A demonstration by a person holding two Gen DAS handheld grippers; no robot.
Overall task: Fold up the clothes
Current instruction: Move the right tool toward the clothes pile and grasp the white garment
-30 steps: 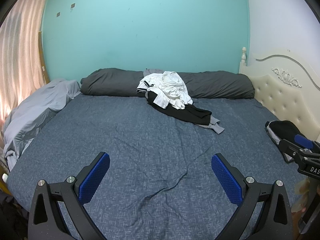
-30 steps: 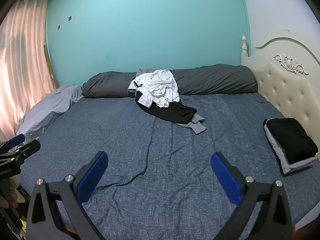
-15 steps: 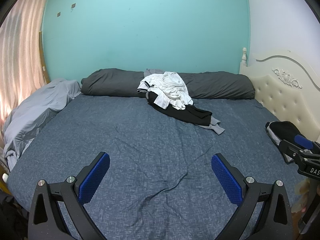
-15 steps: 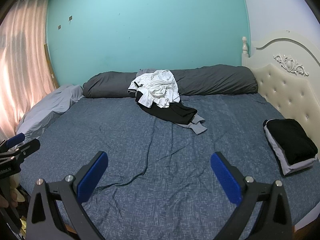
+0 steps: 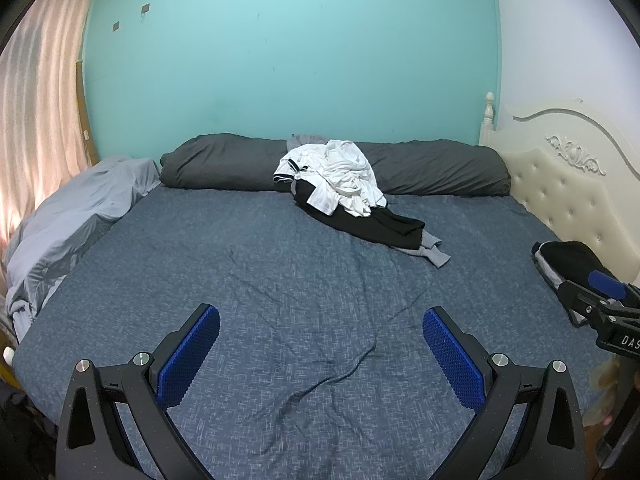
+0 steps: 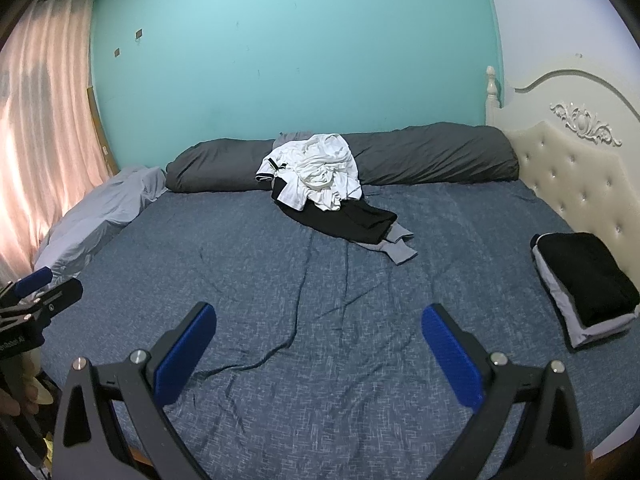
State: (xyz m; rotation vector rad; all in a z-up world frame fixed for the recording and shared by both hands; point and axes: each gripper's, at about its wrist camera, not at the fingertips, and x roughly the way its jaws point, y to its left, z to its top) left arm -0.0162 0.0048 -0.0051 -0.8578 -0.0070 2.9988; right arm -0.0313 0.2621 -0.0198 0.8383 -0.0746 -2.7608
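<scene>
- Now both tools hang low over the near edge of the bed (image 5: 280, 280), and neither holds anything.
- The left tool (image 5: 320, 350) has its jaws spread wide, blue pads (image 5: 188, 354) facing each other across bare blue bedspread.
- The right tool (image 6: 318, 350) is just as wide apart, with only wrinkled bedspread between its pads (image 6: 450, 356).
- Each tool shows at the edge of the other's view: the right one pokes in at the far right of the left camera, the left one at the far left of the right camera.
- Far across the bed lies the pile of unfolded clothes (image 5: 340, 188): crumpled white garments (image 6: 316, 172) on top, a black garment (image 6: 348, 222) spread under them, a grey piece (image 6: 394, 246) sticking out at its near end.
- That pile leans against a long dark grey bolster (image 5: 440, 166) set along the teal wall (image 5: 288, 48), well apart from both tools.
- Over by the cream tufted headboard (image 6: 572, 168) on the right sits a folded stack (image 6: 588, 284), black on top of pale grey.
- A light grey quilt (image 5: 76, 220) bunches up on the left side, beside the pink curtain (image 6: 40, 140).
</scene>
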